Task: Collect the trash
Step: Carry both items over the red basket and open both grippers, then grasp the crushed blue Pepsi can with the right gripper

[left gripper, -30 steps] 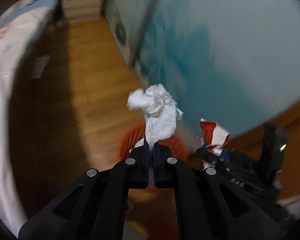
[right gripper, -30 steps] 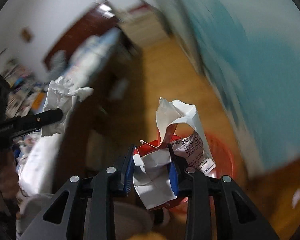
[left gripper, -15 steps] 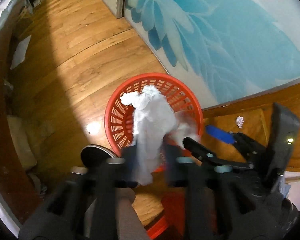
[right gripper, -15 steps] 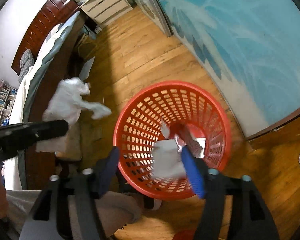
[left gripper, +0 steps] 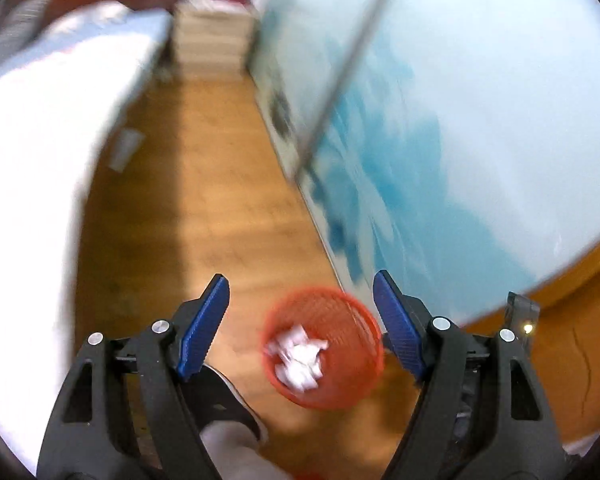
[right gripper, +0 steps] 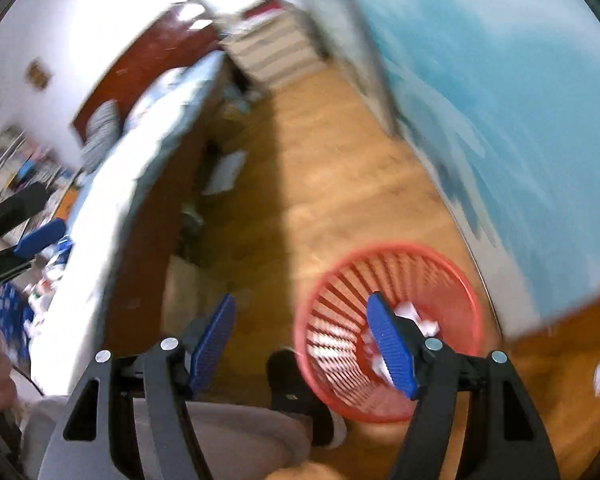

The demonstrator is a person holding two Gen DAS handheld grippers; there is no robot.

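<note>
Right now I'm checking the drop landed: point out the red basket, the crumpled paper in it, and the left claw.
red basket [left gripper: 356, 308], left wrist view, far rim.
crumpled paper [left gripper: 300, 360], left wrist view, white middle.
left claw [left gripper: 300, 292], left wrist view, midway between fingertips.

basket [left gripper: 332, 344]: red plastic lattice | trash [left gripper: 300, 360]: crumpled white paper | floor [left gripper: 220, 200]: glossy wood | gripper pads [left gripper: 204, 328]: ribbed blue

Both views are smeared by motion blur; only each claw's own black arms and blue pads stay sharp. The bed [left gripper: 40, 152], left of the left claw [left gripper: 301, 322], is blown out to glaring white. A broad dark shadow runs down the wooden floor [right gripper: 340, 184] ahead of the right claw [right gripper: 300, 338]. Fisheye bending curves the edges, with black corners.
</note>
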